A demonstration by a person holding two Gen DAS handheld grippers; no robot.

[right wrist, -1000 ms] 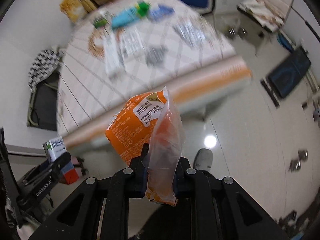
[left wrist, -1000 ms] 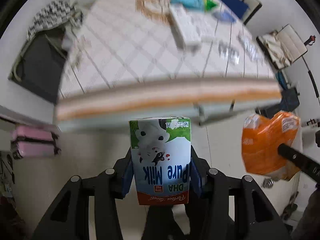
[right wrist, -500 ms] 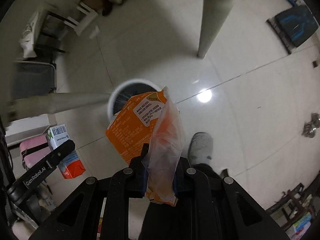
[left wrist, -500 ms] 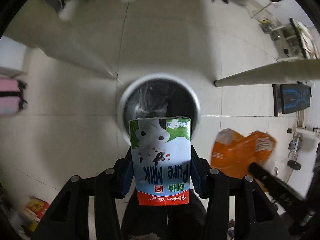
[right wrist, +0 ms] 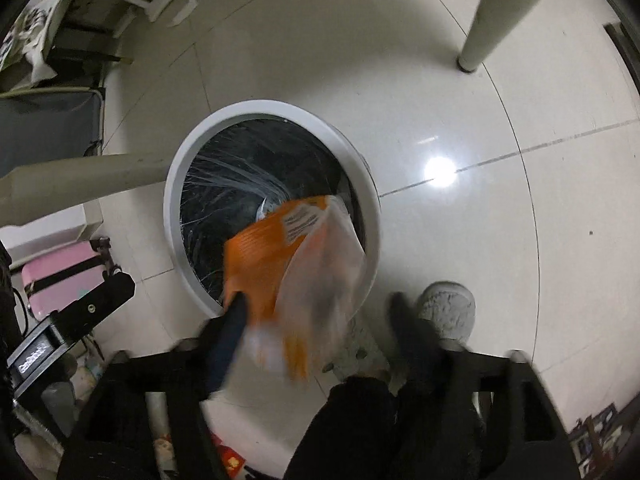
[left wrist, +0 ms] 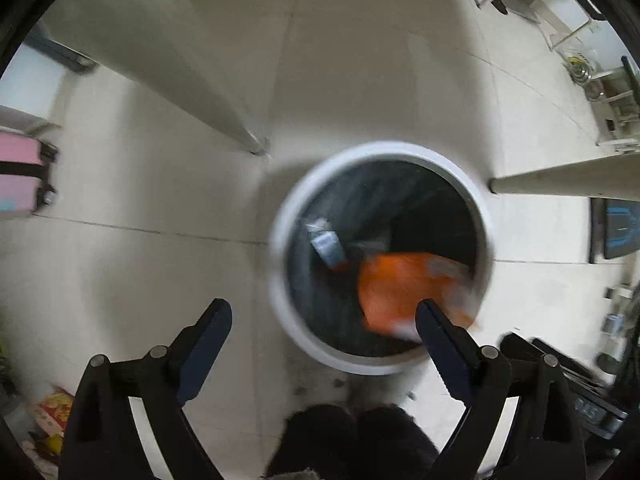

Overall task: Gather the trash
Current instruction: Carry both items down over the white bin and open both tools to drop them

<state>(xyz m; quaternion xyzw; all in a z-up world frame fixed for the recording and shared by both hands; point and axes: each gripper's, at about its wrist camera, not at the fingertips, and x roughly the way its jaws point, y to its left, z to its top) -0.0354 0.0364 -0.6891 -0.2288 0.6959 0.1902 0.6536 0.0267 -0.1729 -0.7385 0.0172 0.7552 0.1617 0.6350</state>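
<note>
Centre-right of the left wrist view: white bin (left wrist: 280,280), milk carton (left wrist: 328,246) and orange bag (left wrist: 404,288) dropping inside. Your left gripper (left wrist: 322,320) and right gripper (right wrist: 320,320) stand released, empty. Bag reads light, crinkly, slippery; pinch an edge.

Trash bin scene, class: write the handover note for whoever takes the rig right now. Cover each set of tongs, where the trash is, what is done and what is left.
Left tongs: open, empty, above the white-rimmed trash bin.
Right tongs: open; the orange snack bag is blurred, dropping from them over the bin's near rim, part of it already past the rim.
Milk carton: lying inside the bin on the black liner.
Done: carton binned, bag let go.
Left: check that the bag lands fully inside, since part of it overlaps the rim. Whether more trash remains elsewhere cannot be told from these views.
</note>
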